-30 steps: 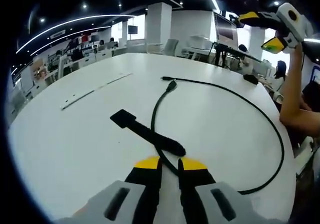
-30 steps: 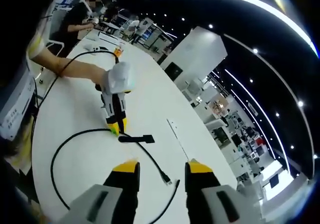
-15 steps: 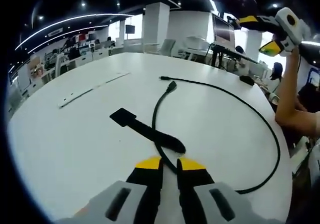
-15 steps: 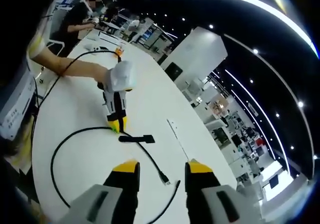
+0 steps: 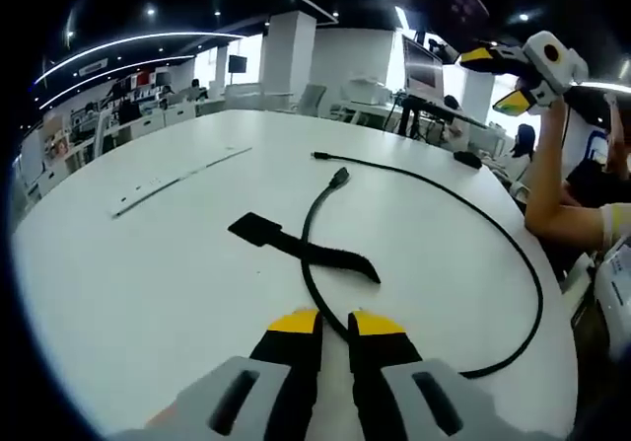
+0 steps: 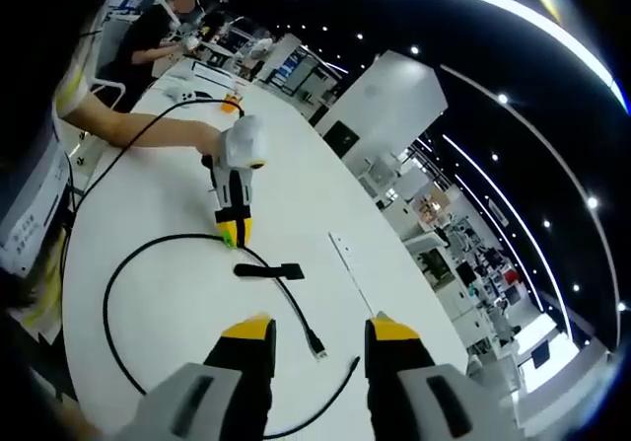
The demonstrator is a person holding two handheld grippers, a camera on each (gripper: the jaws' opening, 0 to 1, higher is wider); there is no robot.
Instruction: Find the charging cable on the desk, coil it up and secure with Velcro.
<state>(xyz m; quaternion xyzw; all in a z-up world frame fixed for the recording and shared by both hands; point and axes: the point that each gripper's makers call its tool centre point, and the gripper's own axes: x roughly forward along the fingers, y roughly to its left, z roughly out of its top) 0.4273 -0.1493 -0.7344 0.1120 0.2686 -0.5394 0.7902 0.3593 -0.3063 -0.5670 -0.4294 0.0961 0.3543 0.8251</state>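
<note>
Charging cable (image 5: 513, 244) lies on the white desk (image 5: 128, 273) in a wide open loop, seen in my left gripper view; its plug end (image 5: 338, 177) rests near the desk's middle and the other end (image 5: 320, 155) just beyond it. Black Velcro strap (image 5: 301, 249) lies flat across the cable, crossing it just ahead of my left gripper (image 5: 322, 325), whose yellow-tipped jaws stand nearly closed with a thin gap, the cable running into that gap; grip not confirmed. My right gripper (image 5: 503, 78) hangs raised at upper right. In my right gripper view, right gripper (image 6: 314, 330) jaws are spread apart, nothing between them, above the desk (image 6: 296, 184). Left gripper (image 6: 234, 232) tips sit at the cable (image 6: 108, 293), beside the strap (image 6: 268, 271).
</note>
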